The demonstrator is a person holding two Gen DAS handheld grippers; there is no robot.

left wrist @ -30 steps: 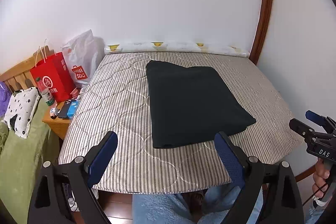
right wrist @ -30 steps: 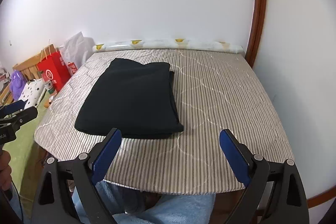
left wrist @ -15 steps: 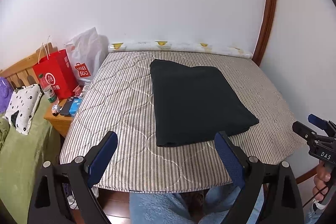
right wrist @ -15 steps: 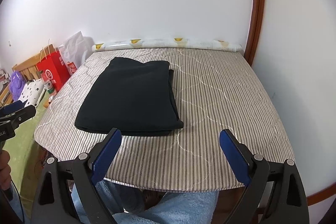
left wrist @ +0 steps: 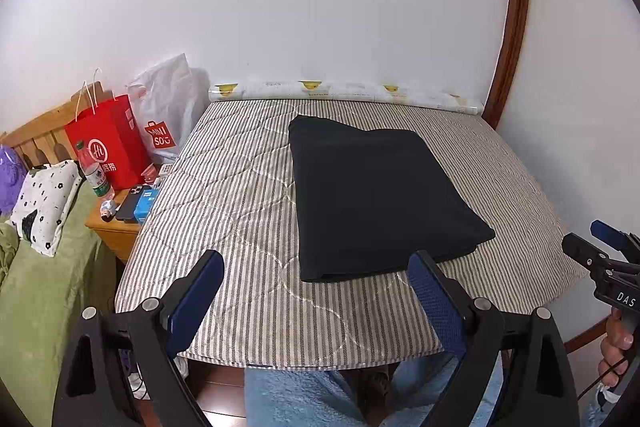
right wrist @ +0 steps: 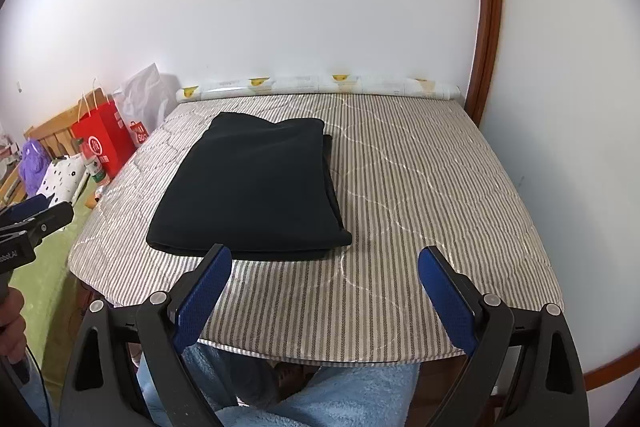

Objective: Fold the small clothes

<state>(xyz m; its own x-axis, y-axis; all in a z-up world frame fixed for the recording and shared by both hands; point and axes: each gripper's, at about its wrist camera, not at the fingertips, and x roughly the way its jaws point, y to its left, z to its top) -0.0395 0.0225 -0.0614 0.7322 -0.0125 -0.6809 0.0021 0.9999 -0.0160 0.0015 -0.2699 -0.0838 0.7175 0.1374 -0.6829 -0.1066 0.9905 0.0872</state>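
A black garment (left wrist: pixel 376 195) lies folded into a flat rectangle on the striped quilted table surface (left wrist: pixel 240 195); it also shows in the right wrist view (right wrist: pixel 256 187). My left gripper (left wrist: pixel 316 279) is open and empty, held back over the near edge, short of the garment's near hem. My right gripper (right wrist: pixel 324 275) is open and empty, also over the near edge, with its left finger just in front of the garment's near right corner. The right gripper shows at the far right of the left wrist view (left wrist: pixel 600 251).
A rolled mat (left wrist: pixel 344 93) lies along the far edge by the white wall. Left of the table stand a red paper bag (left wrist: pixel 108 143), a white plastic bag (left wrist: pixel 168 107) and a bedside stand with a bottle (left wrist: pixel 94 173) and phones. A wooden door frame (left wrist: pixel 508 19) rises at right.
Both grippers have drawn back slightly and tilted up; the garment sits a little farther off in both views. The garment has not moved, and both grippers stay open.
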